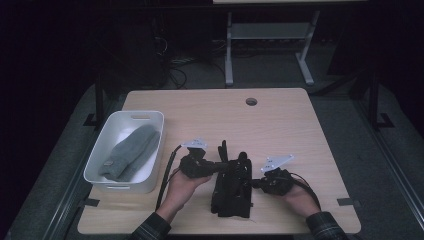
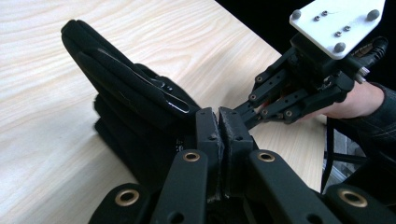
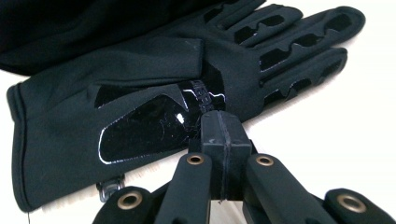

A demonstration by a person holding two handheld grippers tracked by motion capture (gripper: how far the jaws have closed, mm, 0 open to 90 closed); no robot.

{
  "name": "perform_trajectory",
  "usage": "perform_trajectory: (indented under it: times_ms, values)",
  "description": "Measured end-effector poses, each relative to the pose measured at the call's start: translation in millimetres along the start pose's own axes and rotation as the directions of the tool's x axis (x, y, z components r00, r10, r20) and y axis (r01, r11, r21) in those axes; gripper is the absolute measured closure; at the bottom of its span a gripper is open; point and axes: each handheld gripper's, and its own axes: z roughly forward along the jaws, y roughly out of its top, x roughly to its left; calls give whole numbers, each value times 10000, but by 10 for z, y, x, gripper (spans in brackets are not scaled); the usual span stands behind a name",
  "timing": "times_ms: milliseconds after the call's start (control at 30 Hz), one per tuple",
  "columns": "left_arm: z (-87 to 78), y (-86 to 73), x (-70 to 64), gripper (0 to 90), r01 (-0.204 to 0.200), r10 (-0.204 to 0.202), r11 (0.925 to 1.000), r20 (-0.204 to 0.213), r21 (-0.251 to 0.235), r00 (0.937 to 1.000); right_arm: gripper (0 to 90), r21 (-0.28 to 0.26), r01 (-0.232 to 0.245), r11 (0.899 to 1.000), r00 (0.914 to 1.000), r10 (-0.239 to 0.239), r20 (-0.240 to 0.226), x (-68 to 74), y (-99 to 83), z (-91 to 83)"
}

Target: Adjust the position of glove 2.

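Closest to where I stand, the person's two forearms come in over the near edge of the table, each hand working a gripper. Between them lie black gloves, stacked, fingers pointing toward twelve o'clock, near the table's front edge.

The left gripper comes at the gloves from nine o'clock. In the left gripper view its jaws are pressed nearly together at the gloves' edge; whether any fabric is pinched between them I cannot tell, since the tips sit right against the dark cloth. The right gripper comes in from three o'clock. In the right gripper view its jaws are closed flat against each other, tips touching the shiny palm patch of the top glove, with nothing visibly caught.

Off at ten o'clock from the gloves sits a white bin with a grey knitted item already lying in it.

My guess is that the step in hand is getting hold of the gloves from both sides, likely for a trip to the bin. The next move calls for a real bite on the fabric, both layers if they are to travel together, then a level lift so the slick top glove does not slide off.
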Motion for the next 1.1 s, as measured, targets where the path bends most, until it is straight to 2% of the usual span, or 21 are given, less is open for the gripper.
perform_trajectory:
  times_ms: [333, 567, 733, 800, 933, 1000, 1067, 1100]
  values:
    - [275, -34, -54, 873, -192, 192, 9983, 10, 553, 9998, 900, 14, 381, 9993, 9987, -380, -333, 109, 118, 135]
    - [428, -90, -74, 870, -286, 283, 9956, 53, 897, 9996, 900, -34, 309, 9995, 9988, -310, -371, 117, 136, 130]
    - [501, -120, -81, 856, -293, 284, 9950, 103, 954, 9995, 900, -29, 334, 9994, 9988, -335, -361, 117, 138, 130]
    - [508, -122, -88, 830, -295, 284, 9957, 132, 882, 9995, 900, -69, 363, 9993, 9986, -365, -370, 113, 136, 123]
    - [451, -101, -142, 761, -541, 535, 9962, 107, 688, 9985, 897, -248, 336, 9991, 9992, -341, -223, 71, 124, 73]
    - [411, -92, -158, 805, -672, 665, 9955, 125, 668, 9977, 873, -413, 177, 9990, 9998, -182, -121, 29, 108, 26]
    - [368, -94, -180, 892, -726, 713, 9950, 216, 682, 9972, 820, -555, -15, 9985, 10000, 16, 24, -15, 91, -26]
    - [359, -97, -186, 893, -803, 787, 9938, 238, 764, 9966, 806, -643, -28, 9979, 9999, 37, 133, -41, 80, -51]
